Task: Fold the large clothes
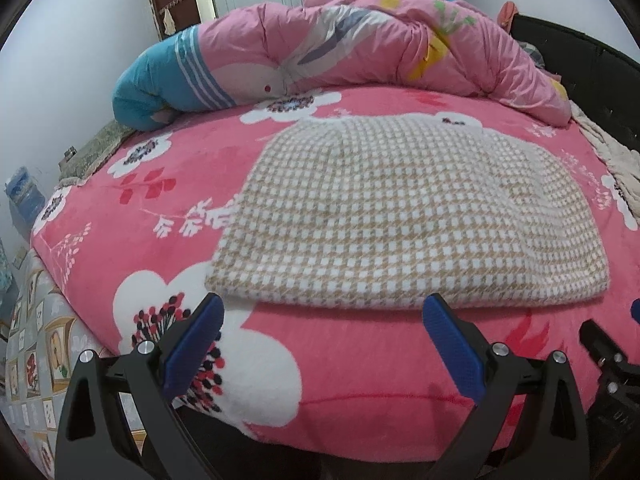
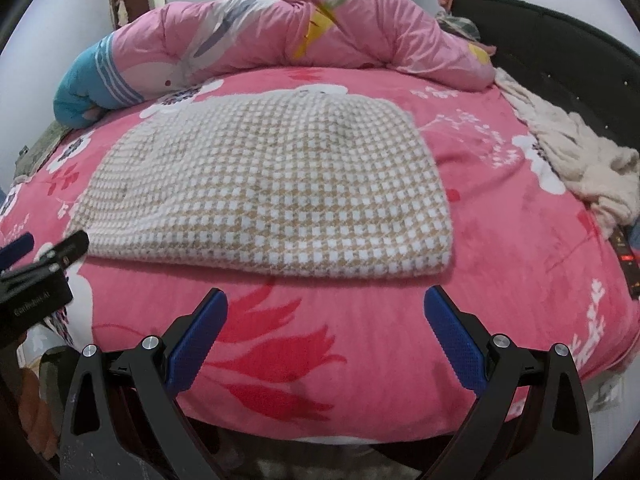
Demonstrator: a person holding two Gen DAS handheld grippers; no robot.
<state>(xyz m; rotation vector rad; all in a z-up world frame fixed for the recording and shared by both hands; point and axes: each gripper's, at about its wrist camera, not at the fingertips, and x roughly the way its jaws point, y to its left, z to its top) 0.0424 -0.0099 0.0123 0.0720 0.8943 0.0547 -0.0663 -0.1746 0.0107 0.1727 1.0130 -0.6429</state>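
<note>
A beige-and-white checked garment [image 1: 400,216] [image 2: 272,192] lies folded into a flat rectangle on the pink flowered bed cover [image 1: 360,368] [image 2: 520,280]. Its thick folded edge faces me. My left gripper [image 1: 322,306] is open just short of that near edge, left of its middle, with nothing between the blue pads. My right gripper [image 2: 326,300] is also open and empty, a little back from the near edge toward the garment's right end. The left gripper's body [image 2: 36,280] shows at the left rim of the right wrist view.
A bunched pink quilt [image 1: 380,40] [image 2: 320,24] with a blue end lies across the far side of the bed. A cream fluffy cloth [image 2: 580,160] lies along the right side beside the dark headboard [image 2: 560,40]. The bed's front edge drops off just below both grippers.
</note>
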